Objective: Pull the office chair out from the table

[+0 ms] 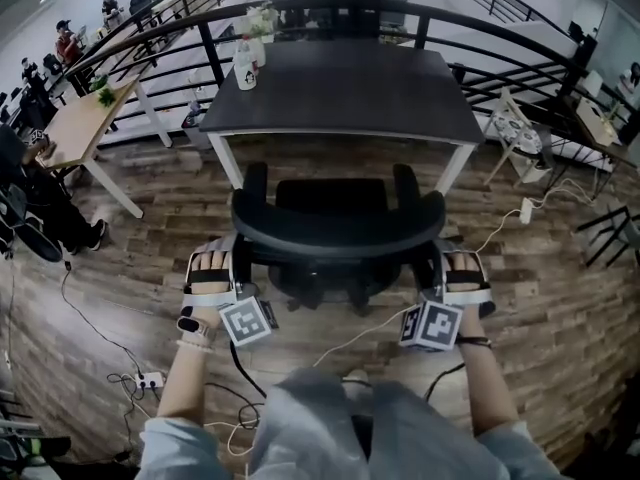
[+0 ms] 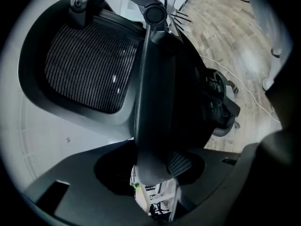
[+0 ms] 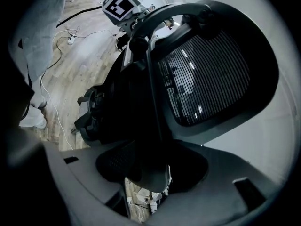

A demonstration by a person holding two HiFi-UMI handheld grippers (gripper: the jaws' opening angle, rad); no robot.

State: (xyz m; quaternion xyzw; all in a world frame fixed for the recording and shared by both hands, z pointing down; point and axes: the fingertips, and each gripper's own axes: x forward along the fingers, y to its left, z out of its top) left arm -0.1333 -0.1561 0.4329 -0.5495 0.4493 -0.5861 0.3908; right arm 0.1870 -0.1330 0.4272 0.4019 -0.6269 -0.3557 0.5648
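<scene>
- Left gripper (image 2: 155, 173): its jaws stand wide yet are clamped on the left rim of the backrest of the black mesh-backed office chair (image 1: 340, 230), which fills the gap between them.
- Right gripper (image 3: 149, 173): its jaws are likewise set wide and grip the backrest's right rim.
- Each gripper is held by one of the person's hands, left hand (image 1: 208, 280) and right hand (image 1: 465, 280), at either end of the curved backrest top.
- The chair stands on the wood-plank floor (image 1: 150, 238), its back toward the person and its seat just before the near edge of the dark rectangular table with white legs (image 1: 350, 93), centred between the two front legs.
- A white bottle (image 1: 245, 70) stands at the table's far left corner.
- A black metal railing (image 1: 500, 30) curves behind the table.
</scene>
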